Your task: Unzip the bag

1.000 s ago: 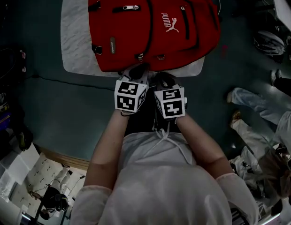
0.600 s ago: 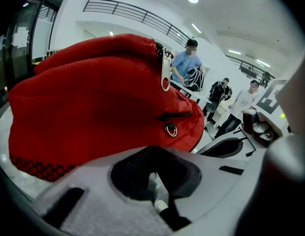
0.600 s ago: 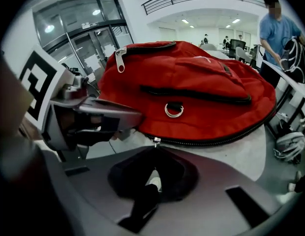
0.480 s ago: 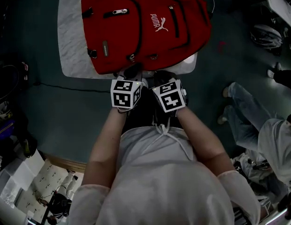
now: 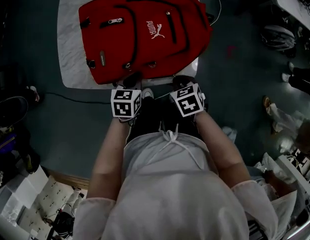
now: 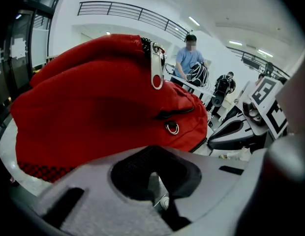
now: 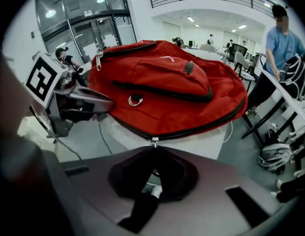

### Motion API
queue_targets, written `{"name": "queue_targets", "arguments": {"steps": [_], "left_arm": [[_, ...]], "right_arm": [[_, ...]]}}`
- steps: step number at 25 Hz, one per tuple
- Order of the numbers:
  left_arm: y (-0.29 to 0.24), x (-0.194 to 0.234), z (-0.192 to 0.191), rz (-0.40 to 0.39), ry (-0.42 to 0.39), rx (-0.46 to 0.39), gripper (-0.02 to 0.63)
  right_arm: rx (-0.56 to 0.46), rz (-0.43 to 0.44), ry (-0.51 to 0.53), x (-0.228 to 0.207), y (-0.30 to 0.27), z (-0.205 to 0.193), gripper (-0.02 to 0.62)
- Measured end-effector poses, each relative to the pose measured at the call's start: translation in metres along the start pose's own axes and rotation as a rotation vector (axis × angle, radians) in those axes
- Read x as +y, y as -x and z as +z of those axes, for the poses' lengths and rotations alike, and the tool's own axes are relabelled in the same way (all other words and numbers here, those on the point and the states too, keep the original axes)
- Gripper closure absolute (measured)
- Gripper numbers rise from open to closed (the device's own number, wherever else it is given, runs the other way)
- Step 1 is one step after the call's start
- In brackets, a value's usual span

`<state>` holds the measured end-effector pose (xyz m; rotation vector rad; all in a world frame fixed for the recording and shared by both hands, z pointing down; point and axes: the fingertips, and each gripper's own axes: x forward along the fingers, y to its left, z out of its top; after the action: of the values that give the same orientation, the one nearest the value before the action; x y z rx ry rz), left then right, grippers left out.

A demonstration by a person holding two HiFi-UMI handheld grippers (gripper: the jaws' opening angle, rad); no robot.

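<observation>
Since a second ago your left gripper (image 5: 131,81) and right gripper (image 5: 181,81) drift apart, both tongs pressed together, empty. The red bag (image 5: 142,31) lies zipped on the table (image 5: 70,59), its zipper pull (image 7: 153,142) unpinched; I judge that all the unzipping remains.

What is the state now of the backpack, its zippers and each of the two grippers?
Red backpack: lying flat on the white table.
Main zipper: closed where visible.
Front pocket zipper: closed.
Left gripper: shut, at the backpack's near edge.
Right gripper: shut, seemingly on the main zipper pull.
</observation>
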<state>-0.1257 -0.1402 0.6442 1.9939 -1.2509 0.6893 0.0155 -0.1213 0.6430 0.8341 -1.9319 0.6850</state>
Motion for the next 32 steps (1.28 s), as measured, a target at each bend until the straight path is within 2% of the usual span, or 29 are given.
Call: {"name": "queue_targets", "arguments": {"steps": [14, 32], "left_arm": [[0.001, 0.001, 0.0, 0.069, 0.036, 0.019, 0.586], [0.0, 0.002, 0.0, 0.166, 0.077, 0.05, 0.586]], "right_arm": [[0.022, -0.128, 0.094, -0.103, 0.022, -0.011, 0.568], [0.016, -0.15, 0.141, -0.175, 0.023, 0.012, 0.567]]}}
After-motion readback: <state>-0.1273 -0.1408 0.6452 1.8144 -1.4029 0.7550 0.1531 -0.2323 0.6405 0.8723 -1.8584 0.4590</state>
